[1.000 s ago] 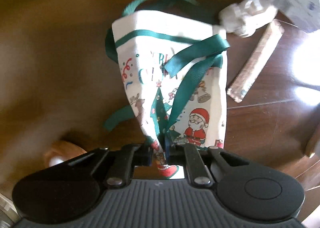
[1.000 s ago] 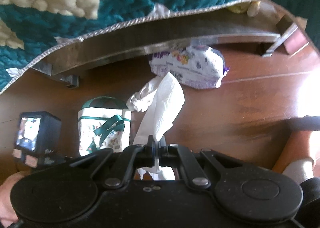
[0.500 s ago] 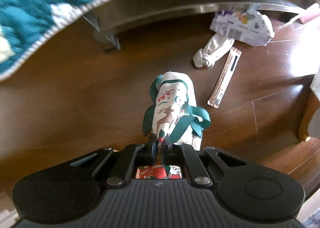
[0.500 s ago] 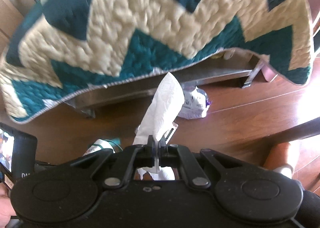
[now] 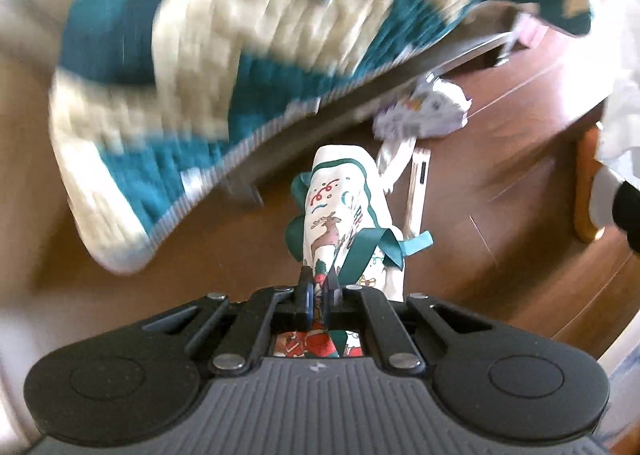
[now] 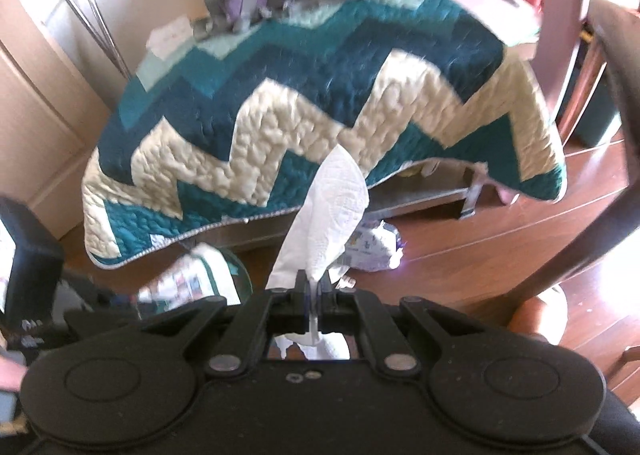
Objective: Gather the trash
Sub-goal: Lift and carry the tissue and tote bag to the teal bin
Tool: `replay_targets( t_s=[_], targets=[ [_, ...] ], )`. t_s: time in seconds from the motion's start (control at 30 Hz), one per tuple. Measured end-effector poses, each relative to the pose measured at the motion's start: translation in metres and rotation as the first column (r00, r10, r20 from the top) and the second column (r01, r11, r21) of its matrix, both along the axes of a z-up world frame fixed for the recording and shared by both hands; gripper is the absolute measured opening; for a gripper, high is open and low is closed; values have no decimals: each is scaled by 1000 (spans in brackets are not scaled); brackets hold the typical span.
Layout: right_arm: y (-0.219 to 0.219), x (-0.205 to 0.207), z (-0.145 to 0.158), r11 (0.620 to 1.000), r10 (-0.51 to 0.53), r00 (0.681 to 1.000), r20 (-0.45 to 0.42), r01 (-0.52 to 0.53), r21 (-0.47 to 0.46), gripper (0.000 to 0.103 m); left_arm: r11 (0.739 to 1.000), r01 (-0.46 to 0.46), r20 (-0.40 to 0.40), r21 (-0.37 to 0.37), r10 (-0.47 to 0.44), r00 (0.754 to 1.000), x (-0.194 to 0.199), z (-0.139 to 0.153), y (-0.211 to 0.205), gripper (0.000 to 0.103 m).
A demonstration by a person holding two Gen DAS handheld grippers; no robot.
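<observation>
Left tongs (image 5: 317, 289): jaws pressed together on the cloth of a Christmas-print gift bag (image 5: 344, 215), which hangs forward of them with its green ribbon (image 5: 368, 245) trailing loose. The bag's mouth cannot be made out in this view; the frame is smeared by motion.

Right tongs (image 6: 314, 287): jaws closed on a white paper tissue (image 6: 328, 215), pinched near its lower end so that most of the sheet stands up above the fingers. The bag shows as a blur at lower left in the right wrist view (image 6: 192, 279), apart from the tissue.

Trash on the wooden floor (image 5: 500, 191), near the foot of the quilt-covered bed (image 6: 320, 103): a crumpled printed wrapper (image 5: 424, 111), a twisted white paper (image 5: 394, 159) and a narrow bar wrapper (image 5: 418, 183), all just beyond the bag.

Judgement: the tissue is collected but not yet bagged; three items remain.

Risks:
- The bag is gripped by a fold of fabric and appears collapsed. With the mouth shut, the tissue would likely land on the outside and drop to the floor.
- The tissue is limp and held by little material. A quick swing could pull it free.
- The loose ribbon could snag the right tongs on approach.
</observation>
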State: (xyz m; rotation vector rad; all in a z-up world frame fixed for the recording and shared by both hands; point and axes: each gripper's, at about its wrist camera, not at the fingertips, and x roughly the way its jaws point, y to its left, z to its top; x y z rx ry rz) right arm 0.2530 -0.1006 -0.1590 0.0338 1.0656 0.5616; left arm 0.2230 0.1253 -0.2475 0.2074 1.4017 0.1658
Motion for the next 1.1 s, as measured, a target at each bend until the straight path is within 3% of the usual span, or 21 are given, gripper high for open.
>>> replay_targets(
  t_s=[0.13, 0.3, 0.47, 0.63, 0.77, 0.93, 1.1],
  targets=[
    [-25, -8, 25, 1000, -9, 999, 54, 8, 27, 2, 980, 165, 58, 111, -173, 983, 15, 51, -30, 4],
    [-55, -10, 62, 1000, 2, 992, 125, -3, 12, 2, 951, 242, 151, 192, -272, 950, 37, 119, -60, 4],
    [-87, -8, 113, 1000, 11, 973, 230, -6, -24, 2, 911, 312, 251, 270, -380, 890, 56, 188, -102, 4],
    [-117, -9, 179, 997, 36, 926, 376, -9, -73, 2, 873, 352, 367, 338, -466, 805, 70, 265, -148, 4],
    [-145, -5, 233, 995, 26, 875, 483, 23, -95, 2, 865, 352, 468, 357, -492, 734, 82, 327, -182, 4],
    [-182, 6, 290, 989, -50, 811, 583, 121, -84, 2, 852, 367, 579, 373, -523, 626, 94, 405, -233, 4],
    [-224, 25, 327, 970, -136, 753, 644, 232, -66, 2, 848, 382, 677, 367, -525, 516, 108, 472, -285, 4]
  ],
)
